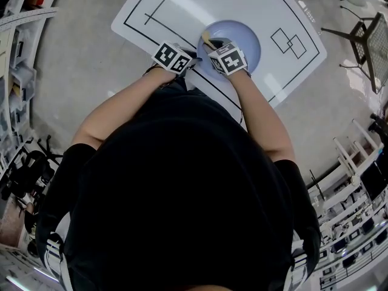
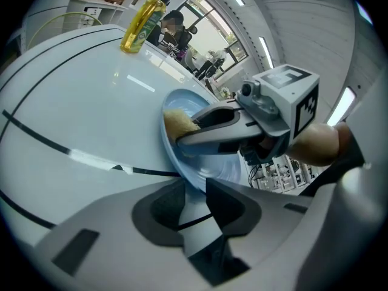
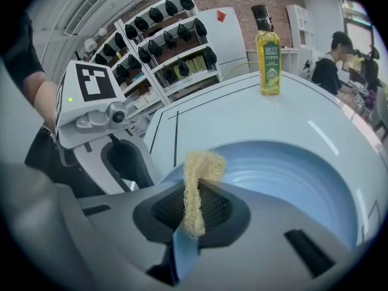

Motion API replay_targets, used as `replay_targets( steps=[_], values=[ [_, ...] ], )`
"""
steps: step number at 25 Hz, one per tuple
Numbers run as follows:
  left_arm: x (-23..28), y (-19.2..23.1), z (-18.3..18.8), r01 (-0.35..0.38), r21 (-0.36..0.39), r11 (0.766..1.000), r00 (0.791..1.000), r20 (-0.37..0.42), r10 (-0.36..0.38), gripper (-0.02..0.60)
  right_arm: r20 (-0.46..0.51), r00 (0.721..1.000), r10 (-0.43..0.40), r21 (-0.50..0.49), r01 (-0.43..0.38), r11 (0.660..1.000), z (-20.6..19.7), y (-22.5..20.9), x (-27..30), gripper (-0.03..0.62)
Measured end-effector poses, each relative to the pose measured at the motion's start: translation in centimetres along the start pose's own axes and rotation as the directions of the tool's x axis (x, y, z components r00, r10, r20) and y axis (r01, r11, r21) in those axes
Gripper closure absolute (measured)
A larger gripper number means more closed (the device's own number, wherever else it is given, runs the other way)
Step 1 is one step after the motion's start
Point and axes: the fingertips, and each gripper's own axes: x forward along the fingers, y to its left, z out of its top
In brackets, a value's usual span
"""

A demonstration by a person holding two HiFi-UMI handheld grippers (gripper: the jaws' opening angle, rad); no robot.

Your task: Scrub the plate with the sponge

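Observation:
A light blue plate [image 1: 245,38] lies on the white table [image 1: 145,5]. My left gripper [image 2: 194,190] is at the plate's near rim [image 2: 182,168], which runs in between its jaws; it looks shut on that rim. My right gripper [image 3: 197,187] is shut on a yellow mesh sponge [image 3: 195,180], squeezed flat between its jaws. The sponge's top pokes out over the plate's inner slope [image 3: 291,174]. In the left gripper view the right gripper [image 2: 182,135] presses the sponge [image 2: 177,121] against the plate's inside. The head view shows both marker cubes side by side at the plate's near edge.
A yellow bottle [image 3: 268,53] [image 2: 142,23] stands at the table's far side. Black lines [image 1: 182,26] mark the tabletop. Chairs [image 1: 364,35] stand on the floor to the right, and shelving [image 1: 12,71] lines the left. People sit in the background.

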Motion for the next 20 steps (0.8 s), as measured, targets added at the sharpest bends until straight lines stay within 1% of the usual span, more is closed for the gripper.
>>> replay_targets(
  steps=[7, 10, 14, 16, 20],
  values=[
    [-0.3, 0.4, 0.6, -0.016, -0.002, 1.0, 0.999, 0.032, 0.016, 0.476, 0.009, 0.998, -0.066, 0.015, 0.065, 0.998, 1.3, -2.9, -0.7, 0.556],
    [-0.5, 0.9, 1.6, -0.029, -0.004, 1.0, 0.998, 0.052, 0.029, 0.48, 0.022, 0.996, -0.091, 0.028, 0.091, 0.995, 2.0, -4.7, -0.8, 0.557],
    [-1.0, 1.9, 3.4, -0.059, -0.029, 0.998, 0.992, 0.108, 0.062, 0.497, 0.037, 0.99, -0.136, 0.043, 0.135, 0.99, 2.9, -7.3, -1.7, 0.557],
    [-1.2, 2.3, 4.2, -0.066, -0.038, 0.997, 0.989, 0.127, 0.07, 0.503, 0.032, 0.987, -0.16, 0.067, 0.158, 0.985, 2.9, -8.8, -2.4, 0.557],
    [-1.2, 2.8, 5.4, -0.075, -0.039, 0.996, 0.987, 0.142, 0.08, 0.509, 0.033, 0.979, -0.202, 0.101, 0.198, 0.975, 2.3, -11.6, -3.6, 0.557]
  ],
)
